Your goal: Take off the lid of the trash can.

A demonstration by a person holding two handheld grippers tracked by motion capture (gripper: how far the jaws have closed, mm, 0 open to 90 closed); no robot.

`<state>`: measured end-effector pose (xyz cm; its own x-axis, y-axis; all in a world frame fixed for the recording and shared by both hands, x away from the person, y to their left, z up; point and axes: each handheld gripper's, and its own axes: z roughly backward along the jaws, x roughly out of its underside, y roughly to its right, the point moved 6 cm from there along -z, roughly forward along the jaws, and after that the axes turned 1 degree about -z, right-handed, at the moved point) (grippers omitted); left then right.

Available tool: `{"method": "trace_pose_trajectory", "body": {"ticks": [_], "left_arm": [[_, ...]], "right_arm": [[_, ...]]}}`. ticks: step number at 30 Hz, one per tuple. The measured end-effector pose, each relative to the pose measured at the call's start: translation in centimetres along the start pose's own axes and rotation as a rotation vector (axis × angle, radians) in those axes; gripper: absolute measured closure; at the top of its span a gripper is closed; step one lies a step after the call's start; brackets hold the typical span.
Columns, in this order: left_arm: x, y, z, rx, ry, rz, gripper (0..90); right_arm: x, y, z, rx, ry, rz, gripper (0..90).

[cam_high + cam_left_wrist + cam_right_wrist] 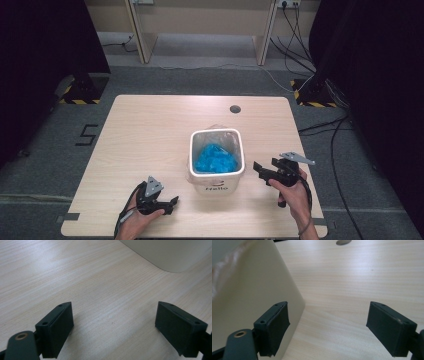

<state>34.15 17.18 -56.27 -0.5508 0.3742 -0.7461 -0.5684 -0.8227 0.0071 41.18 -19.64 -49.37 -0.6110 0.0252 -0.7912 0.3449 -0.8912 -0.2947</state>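
High view | white bin [216, 176] with clear liner and blue waste [215, 159] stands mid-table | right gripper [260, 169] jaws spread, just beside its wall | left gripper [172, 202] spread, empty, near | advice: pinch liner rim, not wall

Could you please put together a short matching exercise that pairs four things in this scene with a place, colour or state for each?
Things:
1. bin
2. crumpled bag
3. left gripper
4. round hole

Descriptions:
A. blue, lying inside a container
B. dark, in the table top near its far edge
C. white, standing on the table, lined with clear plastic
D. open, low over the wood at the near left, holding nothing

Pairs: 1-C, 2-A, 3-D, 4-B
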Motion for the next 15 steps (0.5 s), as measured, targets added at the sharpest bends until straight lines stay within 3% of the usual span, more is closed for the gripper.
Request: {"method": "trace_pose_trajectory", "body": {"ticks": [6,15], "left_arm": [[0.0,0.0,0.0,-0.002,0.002,0.004,13.7],[0.0,-0.1,0.0,-0.015,-0.002,0.014,13.5]], "right_arm": [[-2.2,-1.5,1.4,-0.046,0.062,0.015,18.7],[-5.2,-3.3,1.0,-0.043,0.076,0.081,25.6]]}}
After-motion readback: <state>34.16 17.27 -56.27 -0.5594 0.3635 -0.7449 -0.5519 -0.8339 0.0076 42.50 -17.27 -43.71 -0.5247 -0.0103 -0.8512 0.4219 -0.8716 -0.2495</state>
